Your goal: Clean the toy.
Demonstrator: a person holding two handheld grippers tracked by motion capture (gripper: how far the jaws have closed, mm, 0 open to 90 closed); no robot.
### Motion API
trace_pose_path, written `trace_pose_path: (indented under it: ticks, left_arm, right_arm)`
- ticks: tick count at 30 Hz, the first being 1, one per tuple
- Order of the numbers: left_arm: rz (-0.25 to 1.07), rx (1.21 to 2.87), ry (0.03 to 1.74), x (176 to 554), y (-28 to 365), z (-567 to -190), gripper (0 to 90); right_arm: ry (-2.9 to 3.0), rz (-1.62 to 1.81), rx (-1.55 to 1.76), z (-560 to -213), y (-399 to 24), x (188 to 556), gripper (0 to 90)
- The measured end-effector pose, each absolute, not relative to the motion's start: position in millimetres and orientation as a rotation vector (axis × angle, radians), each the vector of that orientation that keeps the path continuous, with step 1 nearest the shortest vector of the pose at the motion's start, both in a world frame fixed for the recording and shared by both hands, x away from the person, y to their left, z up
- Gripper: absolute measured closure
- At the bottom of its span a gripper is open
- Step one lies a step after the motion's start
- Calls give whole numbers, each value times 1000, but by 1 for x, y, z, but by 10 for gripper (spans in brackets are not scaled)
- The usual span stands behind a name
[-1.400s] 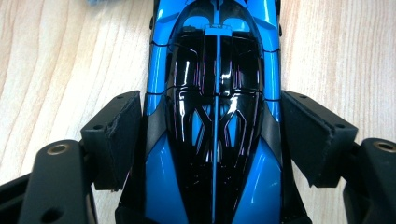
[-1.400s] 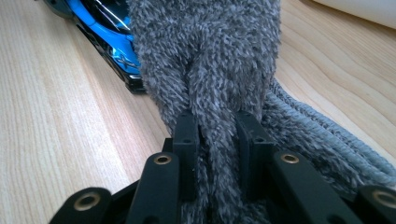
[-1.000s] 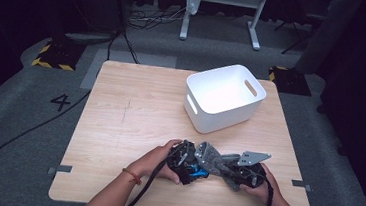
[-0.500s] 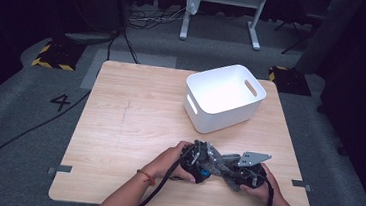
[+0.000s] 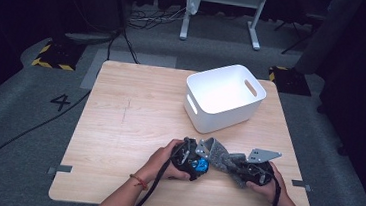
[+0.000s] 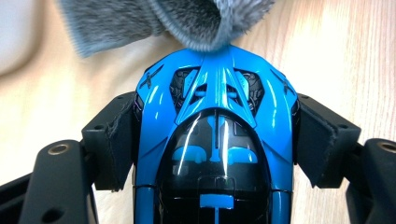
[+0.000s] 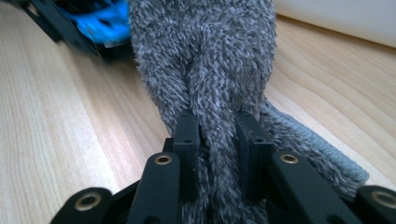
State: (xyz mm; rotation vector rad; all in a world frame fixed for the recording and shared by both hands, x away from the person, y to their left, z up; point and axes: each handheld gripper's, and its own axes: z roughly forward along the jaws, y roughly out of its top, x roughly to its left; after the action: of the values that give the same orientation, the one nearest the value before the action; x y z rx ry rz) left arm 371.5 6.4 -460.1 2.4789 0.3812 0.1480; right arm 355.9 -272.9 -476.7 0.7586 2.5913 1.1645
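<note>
One blue toy car (image 6: 215, 140), one grey cloth (image 7: 219, 70), one white bin (image 5: 224, 97).

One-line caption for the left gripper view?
Left gripper clamps a blue toy car, its nose touching a grey fuzzy cloth.

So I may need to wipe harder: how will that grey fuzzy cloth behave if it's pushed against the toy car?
The grey cloth probably stays floppy: it bunches between the right gripper jaws and drapes. Its fuzzy pile likely grips rather than slips on the glossy blue toy car.

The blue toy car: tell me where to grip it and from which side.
Grip the blue toy car across its flanks, coming from behind along its length, as the left gripper does: the sides are fairly flat and parallel, leaving the nose free toward the grey cloth.
</note>
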Motion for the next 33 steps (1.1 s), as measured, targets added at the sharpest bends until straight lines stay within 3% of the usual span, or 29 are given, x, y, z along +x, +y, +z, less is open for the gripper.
trace_pose_path:
  ticks: [12, 24, 29, 33]
  left_arm:
    - [189, 2222, 357, 364, 24, -435, 244]
    - [177, 2157, 326, 366, 18, -416, 244]
    - [199, 2131, 321, 364, 22, -407, 244]
    - [204, 2136, 336, 363, 27, -406, 245]
  right_arm:
    - [2637, 1365, 592, -463, -237, 351, 734]
    - [2757, 1206, 376, -479, -192, 336, 738]
    - [2751, 1155, 383, -483, -191, 336, 740]
    - [2644, 1275, 504, -467, -217, 344, 739]
